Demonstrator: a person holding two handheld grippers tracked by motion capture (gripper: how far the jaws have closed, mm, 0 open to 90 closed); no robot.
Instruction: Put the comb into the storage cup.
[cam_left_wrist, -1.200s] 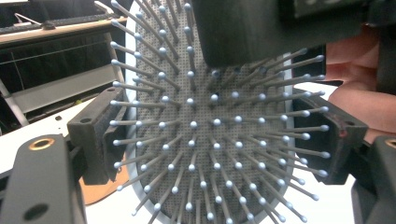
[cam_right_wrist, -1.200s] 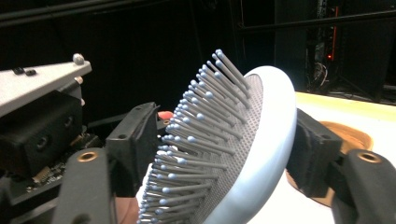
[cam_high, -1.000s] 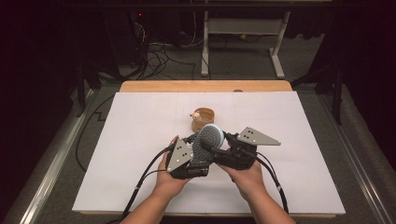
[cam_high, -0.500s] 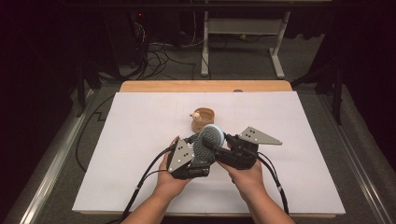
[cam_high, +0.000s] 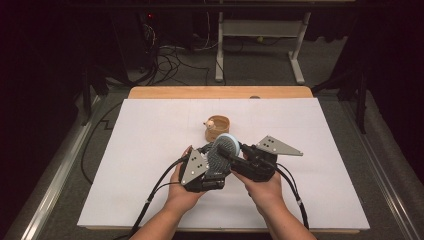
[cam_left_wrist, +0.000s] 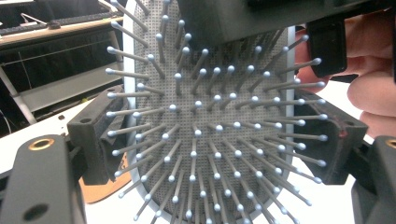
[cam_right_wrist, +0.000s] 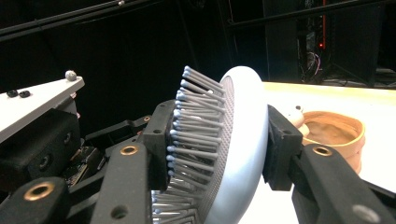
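Hairbrush (cam_high: 223, 150) sits lifted just above the white table cover (cam_high: 125, 165), at 6 o'clock from the little brown bowl (cam_high: 218, 126), caught between both tools. Left gripper (cam_high: 212, 167) clamps the brush head by its two edges, bristles facing its camera. Right gripper (cam_high: 235, 155) comes in from 3 o'clock, jaws just closing front-and-back: one pad (cam_right_wrist: 156, 140) on the bristles, the other on the pale back.
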